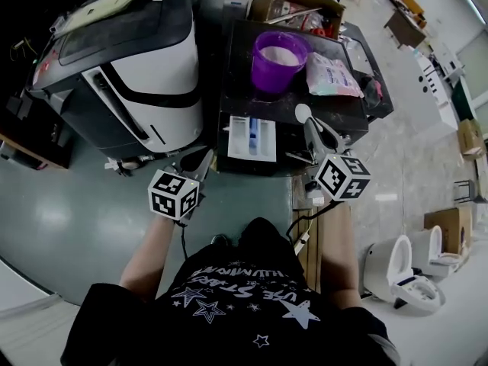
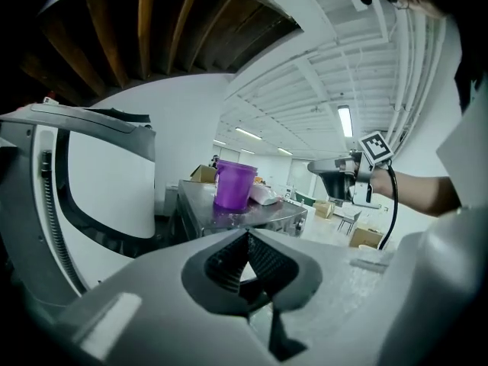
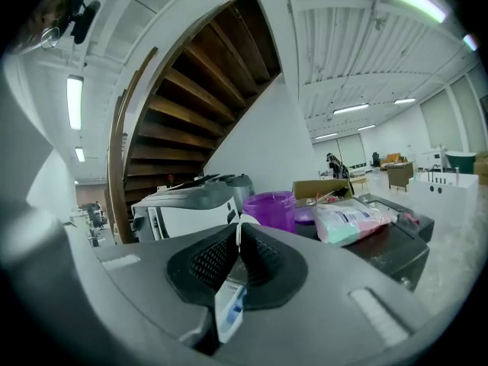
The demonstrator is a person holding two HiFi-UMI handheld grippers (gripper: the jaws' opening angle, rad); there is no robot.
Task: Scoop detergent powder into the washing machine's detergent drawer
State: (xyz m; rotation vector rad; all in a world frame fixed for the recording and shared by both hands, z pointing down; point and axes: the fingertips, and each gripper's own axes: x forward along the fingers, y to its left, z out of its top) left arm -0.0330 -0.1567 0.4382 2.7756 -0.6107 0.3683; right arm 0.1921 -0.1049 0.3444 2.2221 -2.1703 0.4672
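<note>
A purple bucket (image 1: 278, 56) of white powder stands on the dark washing machine top (image 1: 244, 97), beside a detergent bag (image 1: 332, 75). The white detergent drawer (image 1: 252, 138) with a blue insert is pulled out at the machine's front. My right gripper (image 1: 314, 132) is shut on a white scoop (image 1: 303, 113), held just right of the drawer; in the right gripper view the scoop (image 3: 239, 221) shows edge-on between the jaws, with the drawer (image 3: 231, 307) below. My left gripper (image 1: 200, 162) is shut and empty, left of the drawer. Bucket (image 2: 234, 184) and right gripper (image 2: 343, 175) appear in the left gripper view.
A white and black appliance (image 1: 130, 67) stands left of the washing machine. An open cardboard box (image 1: 293, 2) sits behind the bucket. A wooden board (image 1: 311, 242) lies on the floor by my right arm, and white fixtures (image 1: 404, 269) stand at the lower right.
</note>
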